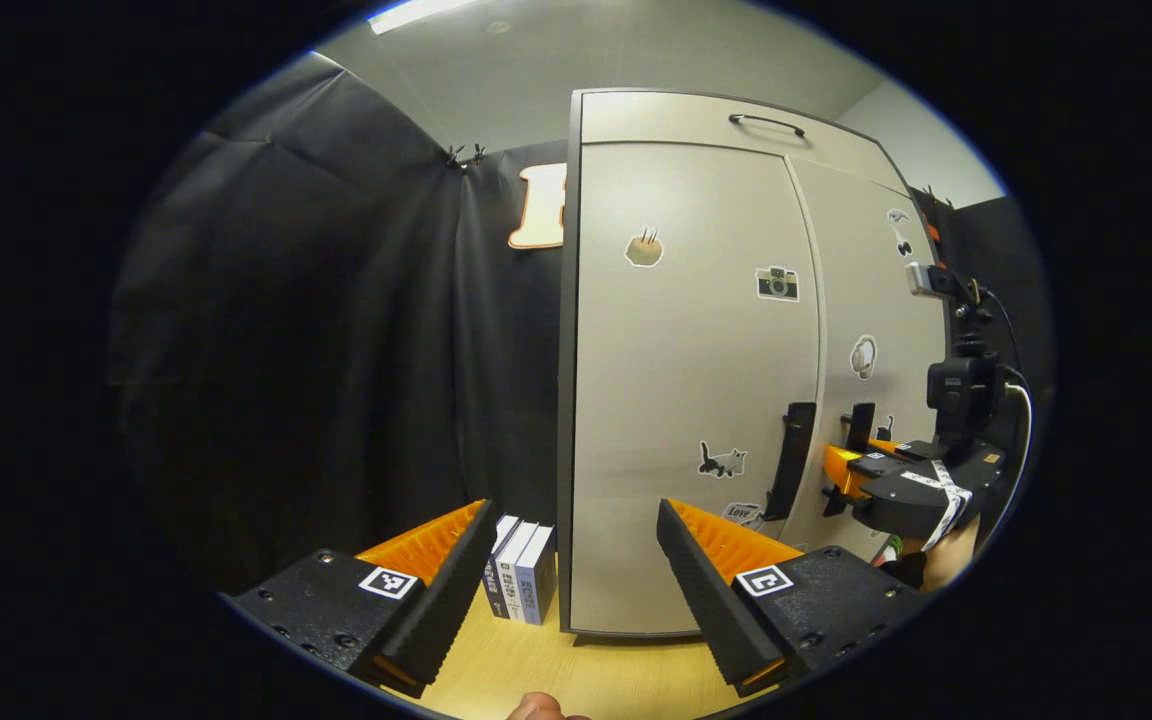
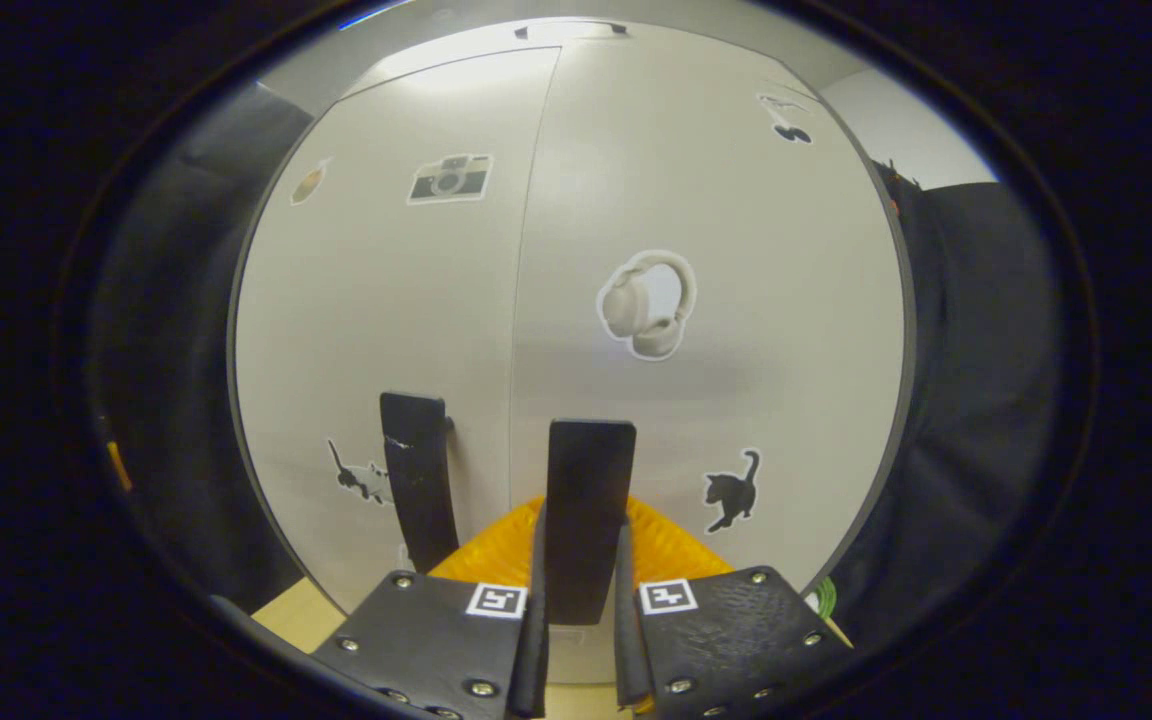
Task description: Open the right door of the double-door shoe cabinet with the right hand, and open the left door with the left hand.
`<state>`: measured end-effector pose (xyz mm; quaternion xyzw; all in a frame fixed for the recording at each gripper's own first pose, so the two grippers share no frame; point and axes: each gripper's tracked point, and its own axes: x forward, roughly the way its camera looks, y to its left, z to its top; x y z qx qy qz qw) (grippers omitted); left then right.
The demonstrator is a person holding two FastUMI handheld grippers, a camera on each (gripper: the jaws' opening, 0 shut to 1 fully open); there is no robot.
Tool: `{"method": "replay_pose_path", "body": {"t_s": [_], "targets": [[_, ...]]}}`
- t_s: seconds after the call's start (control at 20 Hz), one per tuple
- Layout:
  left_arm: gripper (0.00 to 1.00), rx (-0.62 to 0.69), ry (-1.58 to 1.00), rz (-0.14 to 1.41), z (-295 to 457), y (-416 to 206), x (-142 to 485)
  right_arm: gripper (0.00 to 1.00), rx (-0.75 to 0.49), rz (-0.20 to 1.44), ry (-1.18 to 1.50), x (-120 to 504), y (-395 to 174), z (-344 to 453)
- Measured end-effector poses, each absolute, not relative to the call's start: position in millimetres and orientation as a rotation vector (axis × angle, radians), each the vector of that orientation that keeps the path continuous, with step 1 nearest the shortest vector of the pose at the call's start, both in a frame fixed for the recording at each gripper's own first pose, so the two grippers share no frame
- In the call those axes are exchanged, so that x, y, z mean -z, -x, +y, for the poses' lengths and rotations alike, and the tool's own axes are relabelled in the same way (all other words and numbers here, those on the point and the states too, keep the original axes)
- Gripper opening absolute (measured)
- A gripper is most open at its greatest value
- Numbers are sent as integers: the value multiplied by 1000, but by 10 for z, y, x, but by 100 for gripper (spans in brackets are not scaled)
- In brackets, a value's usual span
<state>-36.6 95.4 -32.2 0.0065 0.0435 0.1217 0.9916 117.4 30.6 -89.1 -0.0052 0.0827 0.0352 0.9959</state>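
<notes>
Between the two fingers of my right gripper (image 2: 577,600) stands the right door handle (image 2: 588,515), a flat black upright bar. The fingers are drawn in close on either side of it and look to press it from both sides, so I judge I have it pinched. My left gripper (image 1: 576,570) is spread wide and holds nothing; ahead of it and a little to its right is the left door (image 1: 681,380) of the shoe cabinet (image 1: 696,115), with the left door handle (image 1: 791,455) further to the right, well apart from my fingers.

As for progress: both doors look flush and closed, with the seam between them running straight. So nothing is open yet. By my reckoning the right hand has finished its grasp and the pull is what comes next for the right door (image 2: 716,300); the left hand has its whole approach, grasp and pull left to do.

Counting up: two doors, two black handles set side by side near the seam, and one long handle (image 1: 766,123) on the top panel. Stickers I can make out: two cats, one camera, one pair of headphones (image 2: 648,305), one brownish blob and a small dark mark high on the right door. Three books (image 1: 521,575) stand on the wooden floor (image 1: 536,665) just ahead of my left gripper, against the cabinet's left side.
</notes>
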Motion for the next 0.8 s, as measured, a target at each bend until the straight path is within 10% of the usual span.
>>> {"method": "replay_pose_path", "body": {"t_s": [0.8], "targets": [[99, -201, -18, 94, 808, 602, 287, 10, -158, 169, -59, 867, -732, 146]]}}
